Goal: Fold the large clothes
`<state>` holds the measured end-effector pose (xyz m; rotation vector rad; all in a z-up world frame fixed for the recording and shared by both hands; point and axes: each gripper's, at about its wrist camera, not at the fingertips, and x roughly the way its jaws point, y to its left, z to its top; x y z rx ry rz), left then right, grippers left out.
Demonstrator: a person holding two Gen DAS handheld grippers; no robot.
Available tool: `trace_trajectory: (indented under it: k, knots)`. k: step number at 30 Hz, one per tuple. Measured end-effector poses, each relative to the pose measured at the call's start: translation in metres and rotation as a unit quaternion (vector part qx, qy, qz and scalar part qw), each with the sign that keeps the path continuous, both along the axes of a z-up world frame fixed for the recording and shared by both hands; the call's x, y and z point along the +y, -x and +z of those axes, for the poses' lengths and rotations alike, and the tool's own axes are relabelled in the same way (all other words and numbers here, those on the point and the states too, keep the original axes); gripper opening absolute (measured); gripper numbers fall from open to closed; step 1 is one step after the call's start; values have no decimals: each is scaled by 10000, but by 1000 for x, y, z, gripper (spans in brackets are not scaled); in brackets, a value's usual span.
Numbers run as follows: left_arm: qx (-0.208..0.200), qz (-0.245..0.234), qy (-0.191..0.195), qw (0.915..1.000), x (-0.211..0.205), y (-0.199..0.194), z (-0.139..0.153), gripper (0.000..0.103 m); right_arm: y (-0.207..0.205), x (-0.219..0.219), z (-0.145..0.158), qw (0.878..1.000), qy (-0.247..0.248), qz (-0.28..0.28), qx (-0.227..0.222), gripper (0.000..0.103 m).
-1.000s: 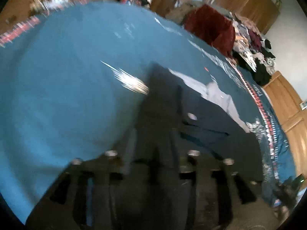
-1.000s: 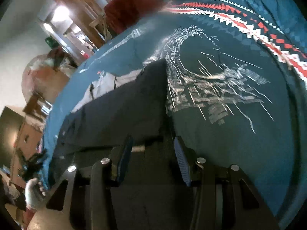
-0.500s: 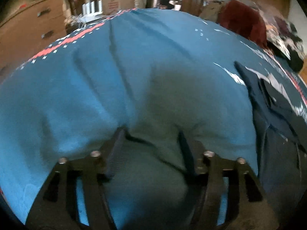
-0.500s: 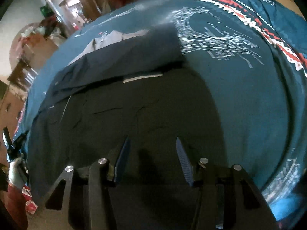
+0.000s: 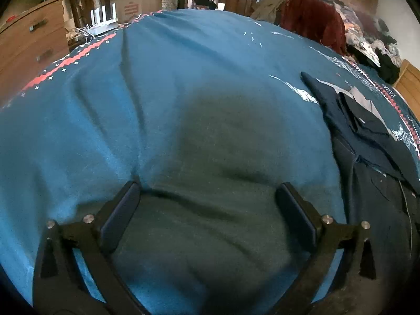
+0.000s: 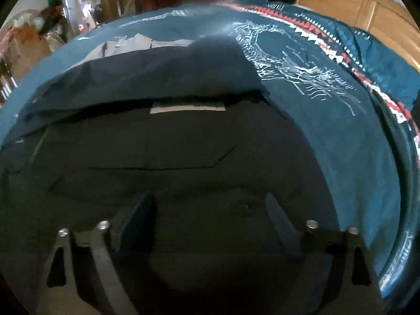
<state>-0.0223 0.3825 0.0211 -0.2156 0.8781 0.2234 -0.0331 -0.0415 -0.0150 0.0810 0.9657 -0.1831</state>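
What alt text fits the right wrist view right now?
Open right tongs hover over a dark garment spread on a teal patterned bedspread. A white label shows near its far fold.

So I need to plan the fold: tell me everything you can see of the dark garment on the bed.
The dark garment is black woven-looking cloth, spread fairly flat on the teal bedspread. A white label strip sits by its far edge, with angular seam lines below it. A navy layer lies folded along the far side, grey fabric showing beyond that. The right gripper is open just over its near part; contact is unclear. The left gripper, also open, is over the bedspread, the garment to its right.
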Motion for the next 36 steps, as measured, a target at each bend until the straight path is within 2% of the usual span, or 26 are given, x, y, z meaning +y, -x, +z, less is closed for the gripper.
trace_trajectory:
  k: [2,36]
  knots:
    - [7,-4,2,10000,0,0,-1,103,2,-5,-3,9999,-72,-108,-46,103]
    - [44,-26,12,10000,3,-3,-6,103,13,-4,-9,9987,-142,-104,-469,103]
